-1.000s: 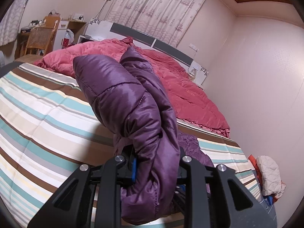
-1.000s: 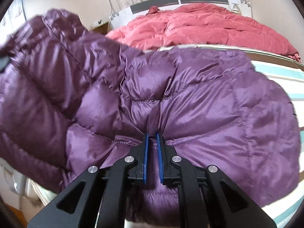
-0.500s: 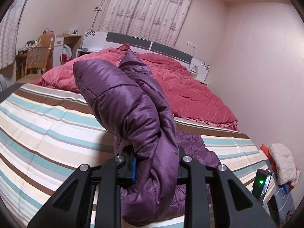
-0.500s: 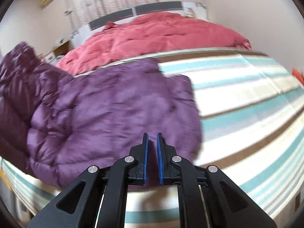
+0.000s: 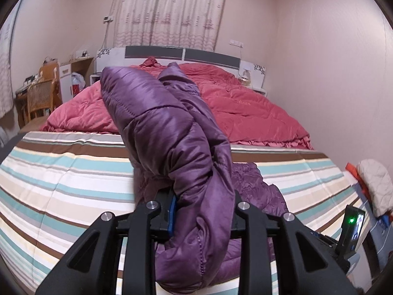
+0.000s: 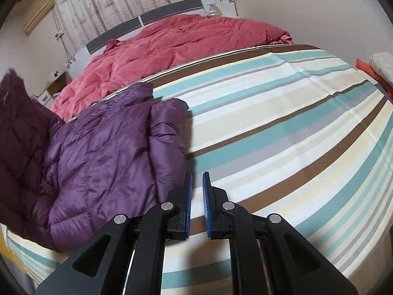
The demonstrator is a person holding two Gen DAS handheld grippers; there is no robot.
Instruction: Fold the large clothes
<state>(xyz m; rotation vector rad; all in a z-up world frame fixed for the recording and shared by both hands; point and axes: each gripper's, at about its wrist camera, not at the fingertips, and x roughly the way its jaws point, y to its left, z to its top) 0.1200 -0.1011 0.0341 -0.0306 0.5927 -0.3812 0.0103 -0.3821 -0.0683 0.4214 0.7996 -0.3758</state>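
A purple puffer jacket (image 5: pixel 172 132) is the garment. My left gripper (image 5: pixel 202 211) is shut on a thick bunched fold of it and holds that part up above the bed; the rest trails down onto the striped sheet (image 5: pixel 61 179). In the right wrist view the jacket (image 6: pixel 105 154) lies at the left on the striped sheet (image 6: pixel 282 127), with the raised part at the far left. My right gripper (image 6: pixel 196 191) is empty with its jaws nearly closed, a narrow gap between the blue pads, just right of the jacket's edge.
A red quilt (image 5: pixel 245 108) covers the far half of the bed up to the headboard (image 5: pixel 181 54). A wicker chair (image 5: pixel 39 98) and desk stand at the left. A white padded item (image 5: pixel 375 186) lies on the right beside the bed. A small device with a green light (image 5: pixel 351 231) stands nearby.
My right gripper let go of the jacket and moved right, off its edge. The jacket's right part dropped flat on the sheet. My left gripper keeps its hold and has tilted upright.
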